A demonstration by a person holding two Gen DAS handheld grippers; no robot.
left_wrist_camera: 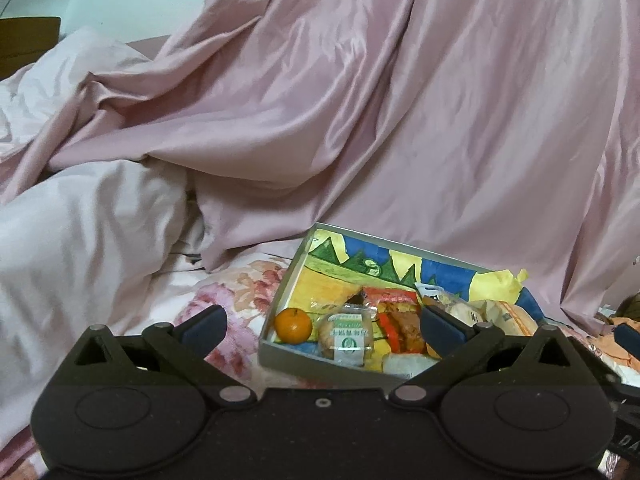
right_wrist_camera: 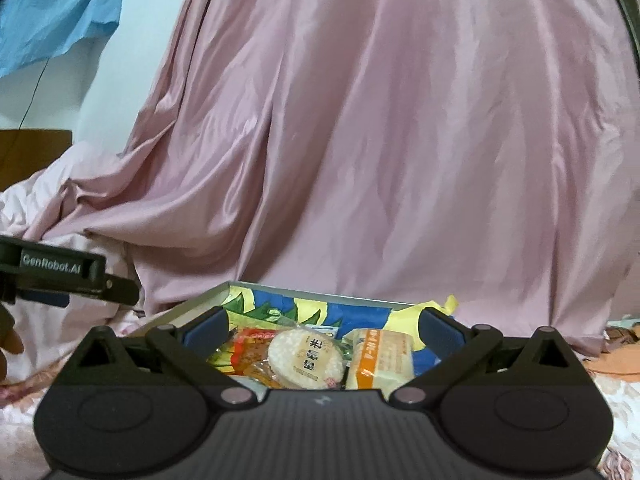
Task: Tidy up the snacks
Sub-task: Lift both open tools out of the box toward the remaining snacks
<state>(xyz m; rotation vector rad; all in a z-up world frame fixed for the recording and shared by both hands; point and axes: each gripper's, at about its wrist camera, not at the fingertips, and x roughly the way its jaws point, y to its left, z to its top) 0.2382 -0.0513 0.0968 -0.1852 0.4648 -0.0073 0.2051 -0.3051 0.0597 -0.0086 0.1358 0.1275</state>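
Observation:
A shallow grey box [left_wrist_camera: 304, 362] with a bright drawn lining lies on the floral bedsheet. It holds a small orange [left_wrist_camera: 293, 325], a round pastry with a green label [left_wrist_camera: 347, 338], a red packet [left_wrist_camera: 396, 312] and pale cracker packs [left_wrist_camera: 472, 312]. My left gripper [left_wrist_camera: 324, 326] is open just in front of the box, with nothing between its fingers. In the right wrist view the same box [right_wrist_camera: 320, 293] shows a round rice cracker [right_wrist_camera: 306, 358], an orange-and-white packet [right_wrist_camera: 380, 358] and the red packet [right_wrist_camera: 252, 340]. My right gripper [right_wrist_camera: 323, 327] is open over the box's near side, holding nothing.
A pink satin sheet [left_wrist_camera: 400, 120] hangs in folds right behind the box. A white duvet [left_wrist_camera: 80, 232] is bunched at the left. The left gripper's body [right_wrist_camera: 60, 272] and part of a hand [right_wrist_camera: 8, 348] show at the left edge. A blue cloth [right_wrist_camera: 56, 12] hangs on the wall.

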